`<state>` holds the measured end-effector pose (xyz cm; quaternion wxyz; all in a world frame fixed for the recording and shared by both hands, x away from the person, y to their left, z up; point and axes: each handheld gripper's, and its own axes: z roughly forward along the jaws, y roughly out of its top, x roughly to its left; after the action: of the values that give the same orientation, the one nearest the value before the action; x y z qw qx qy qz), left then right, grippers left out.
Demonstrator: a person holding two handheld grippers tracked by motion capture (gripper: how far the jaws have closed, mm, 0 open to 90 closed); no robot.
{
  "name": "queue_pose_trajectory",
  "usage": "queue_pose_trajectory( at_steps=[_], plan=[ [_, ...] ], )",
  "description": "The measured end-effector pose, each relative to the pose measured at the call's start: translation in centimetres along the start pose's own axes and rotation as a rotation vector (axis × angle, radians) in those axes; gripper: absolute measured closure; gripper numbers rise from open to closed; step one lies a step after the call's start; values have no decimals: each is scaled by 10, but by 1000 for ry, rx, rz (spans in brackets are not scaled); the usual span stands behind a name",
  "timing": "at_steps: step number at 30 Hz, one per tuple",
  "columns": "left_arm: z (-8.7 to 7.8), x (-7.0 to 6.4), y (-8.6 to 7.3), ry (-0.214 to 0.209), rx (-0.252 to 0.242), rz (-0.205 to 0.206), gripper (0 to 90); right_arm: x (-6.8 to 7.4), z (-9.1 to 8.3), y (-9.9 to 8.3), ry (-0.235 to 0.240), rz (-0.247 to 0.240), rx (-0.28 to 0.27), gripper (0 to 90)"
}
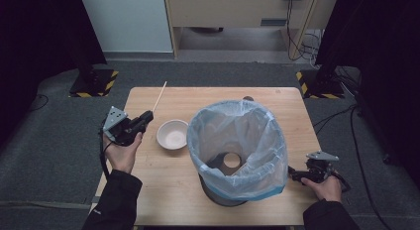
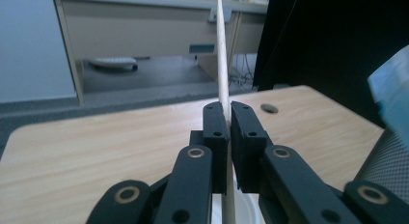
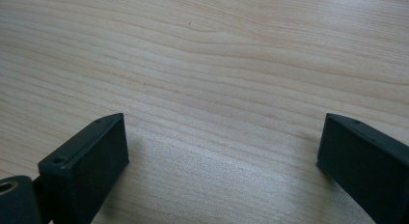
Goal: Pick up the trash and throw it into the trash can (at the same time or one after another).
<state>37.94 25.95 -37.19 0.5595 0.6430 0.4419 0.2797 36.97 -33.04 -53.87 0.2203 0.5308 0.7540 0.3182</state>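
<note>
At the left middle of the high view, the left gripper [image 1: 144,118] is closed on a thin pale wooden stick [image 1: 159,96], just left of the small white bowl [image 1: 172,134]. The right gripper [image 1: 294,175], lower right, is wide open over the light wooden table [image 1: 168,185].

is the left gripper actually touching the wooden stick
Touching. In the left gripper view the left gripper has both black jaws shut against the wooden stick, which rises from between them with no gap on either side.
</note>
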Motion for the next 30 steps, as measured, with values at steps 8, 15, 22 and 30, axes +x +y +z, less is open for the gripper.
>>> queue_pose_trajectory(
  at_steps=[8, 15, 22, 30],
  plan=[
    [-19, -15, 22, -42, -94, 23, 853, 0, 0, 0, 0, -2, 0, 41],
    [-33, -31, 37, -82, -166, 52, 853, 0, 0, 0, 0, 0, 0, 41],
    [-49, -45, 51, -123, -229, 77, 853, 0, 0, 0, 0, -2, 1, 41],
    [-60, -63, 61, -169, -267, 111, 853, 0, 0, 0, 0, -2, 1, 40]
  ],
)
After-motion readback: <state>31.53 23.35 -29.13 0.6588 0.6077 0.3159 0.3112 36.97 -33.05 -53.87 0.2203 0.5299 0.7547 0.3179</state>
